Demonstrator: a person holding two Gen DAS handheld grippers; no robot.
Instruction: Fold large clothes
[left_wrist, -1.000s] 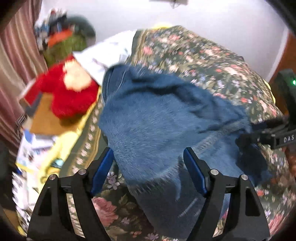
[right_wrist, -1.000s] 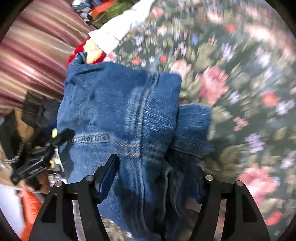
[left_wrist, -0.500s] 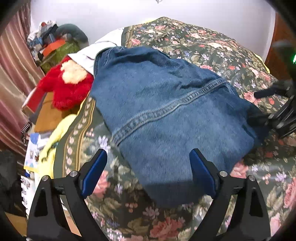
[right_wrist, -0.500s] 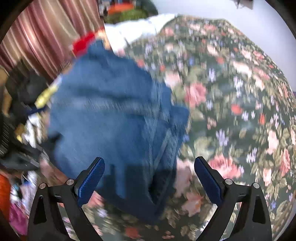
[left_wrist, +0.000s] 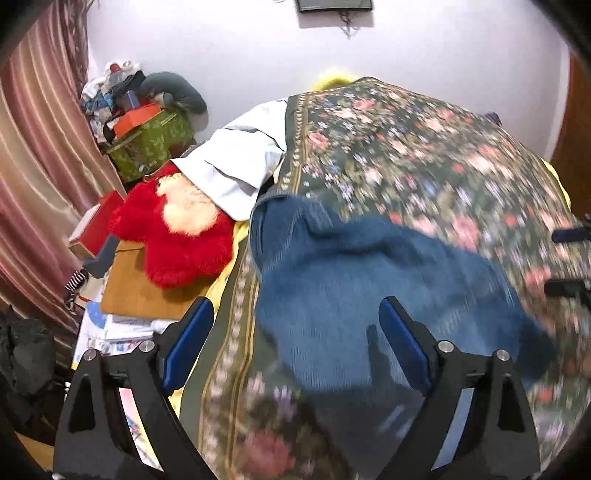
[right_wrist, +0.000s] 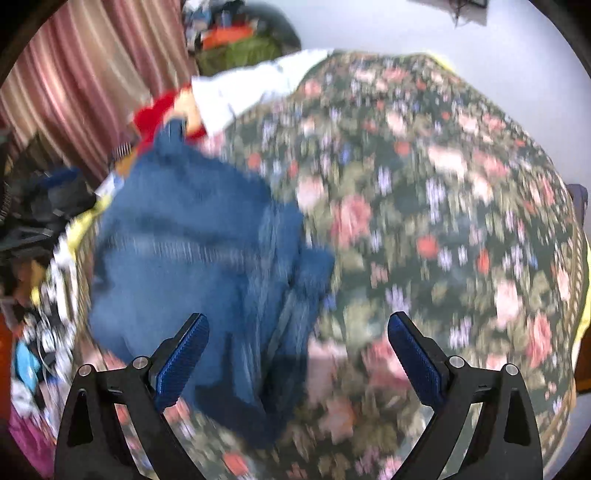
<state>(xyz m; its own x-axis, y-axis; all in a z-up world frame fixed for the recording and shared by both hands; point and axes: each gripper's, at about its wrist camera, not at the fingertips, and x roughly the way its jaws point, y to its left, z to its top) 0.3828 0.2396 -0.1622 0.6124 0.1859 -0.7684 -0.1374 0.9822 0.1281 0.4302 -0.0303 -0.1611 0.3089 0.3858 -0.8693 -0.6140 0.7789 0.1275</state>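
In the left wrist view, the left gripper (left_wrist: 295, 339) hangs over the near edge of the bed (left_wrist: 424, 155), its jaws spread wide and released, with nothing pressed between the blue pads (left_wrist: 186, 343). The jeans (left_wrist: 369, 280) lie folded on the floral bedspread, just beyond the fingertips; the picture is blurred, so seams are hard to read. The bundle's long axis runs from the far left, where a narrow end points toward the white cloth (left_wrist: 240, 166), down to the near right, where the broad dark edge lies under the right finger. Left of the bed a red plush toy (left_wrist: 177, 229) rests on a brown board (left_wrist: 144, 291), with a green box (left_wrist: 151, 144) farther off by the curtain (left_wrist: 40, 155). At the right edge the tips of the right gripper (left_wrist: 569, 258) show, apart from the denim. In the right wrist view, also blurred, the right gripper (right_wrist: 297, 343) is likewise released, jaws wide, empty. The jeans (right_wrist: 192, 243) lie on the left part of the bed (right_wrist: 443, 184), their long axis running from the far red toy (right_wrist: 155, 110) toward the near left finger, whose pad overlaps the denim in the picture; I cannot tell whether it touches.
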